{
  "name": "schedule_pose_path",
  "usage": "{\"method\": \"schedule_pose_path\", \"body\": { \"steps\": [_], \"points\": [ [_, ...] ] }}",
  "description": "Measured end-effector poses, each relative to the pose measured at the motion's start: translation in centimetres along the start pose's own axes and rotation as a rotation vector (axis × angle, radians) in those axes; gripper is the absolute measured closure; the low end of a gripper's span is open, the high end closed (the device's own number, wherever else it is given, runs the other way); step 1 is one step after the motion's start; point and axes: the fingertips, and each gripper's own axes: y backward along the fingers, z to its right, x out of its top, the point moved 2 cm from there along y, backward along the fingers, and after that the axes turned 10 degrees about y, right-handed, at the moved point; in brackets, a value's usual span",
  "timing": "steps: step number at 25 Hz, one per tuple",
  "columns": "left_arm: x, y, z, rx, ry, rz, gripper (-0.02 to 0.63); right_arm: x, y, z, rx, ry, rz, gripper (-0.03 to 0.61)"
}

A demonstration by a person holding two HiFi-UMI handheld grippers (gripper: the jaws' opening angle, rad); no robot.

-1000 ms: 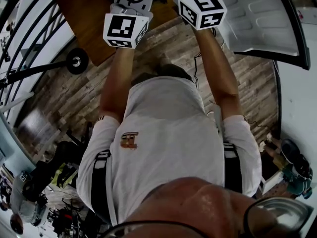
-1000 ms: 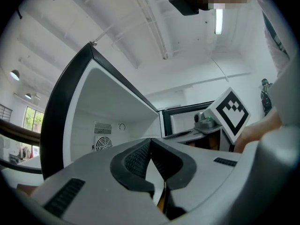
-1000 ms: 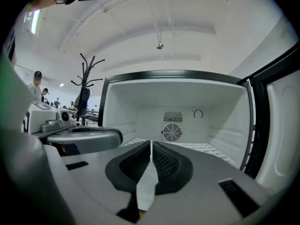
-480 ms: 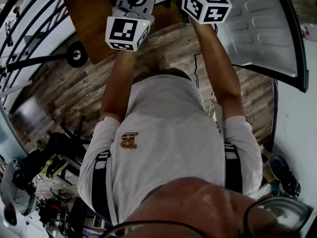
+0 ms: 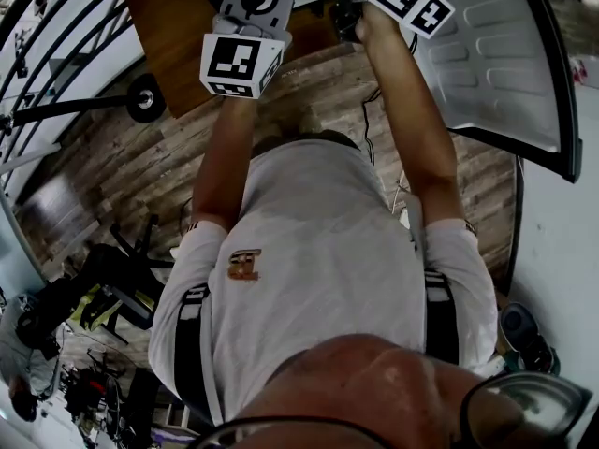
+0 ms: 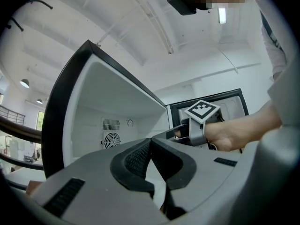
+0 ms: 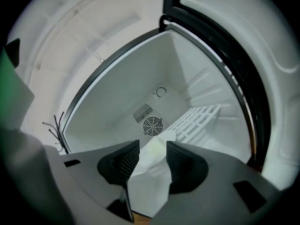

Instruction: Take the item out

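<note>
Reaching into the fridge [image 7: 187,78], right gripper [image 7: 151,153] just spreading fingers wide to frame the pale item [image 7: 161,137]; left gripper [image 6: 151,146] shut, empty.

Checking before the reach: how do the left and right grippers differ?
The left gripper has its jaws together; the right gripper has them apart, having just been opening, with a pale item in the gap, ungripped. The left gripper sits level; the right gripper is rolled sideways. Both face the open white compartment.

Large workshop hall, high white ceiling [image 6: 131,27], strip light [image 6: 221,16], plank floor [image 5: 112,171], open fridge [image 6: 93,111].
</note>
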Motion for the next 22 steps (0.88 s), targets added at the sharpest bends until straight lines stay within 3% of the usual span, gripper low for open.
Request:
{"method": "schedule_pose_path", "body": {
  "steps": [11, 16, 22],
  "points": [
    [0.1, 0.7, -0.1, 0.022, -0.011, -0.008, 0.595, -3.1, -1.5, 1.7, 0.03, -0.473, -0.031, 0.405],
    [0.1, 0.8, -0.3, 0.034, -0.016, -0.014, 0.595, -3.6, -2.2, 2.0, 0.046, -0.596, -0.039, 0.405],
    [-0.7, 1.1, 0.0, 0.037, -0.019, -0.025, 0.595, -4.1, -2.4, 2.0, 0.068, -0.673, -0.043, 0.416]
  ]
}}
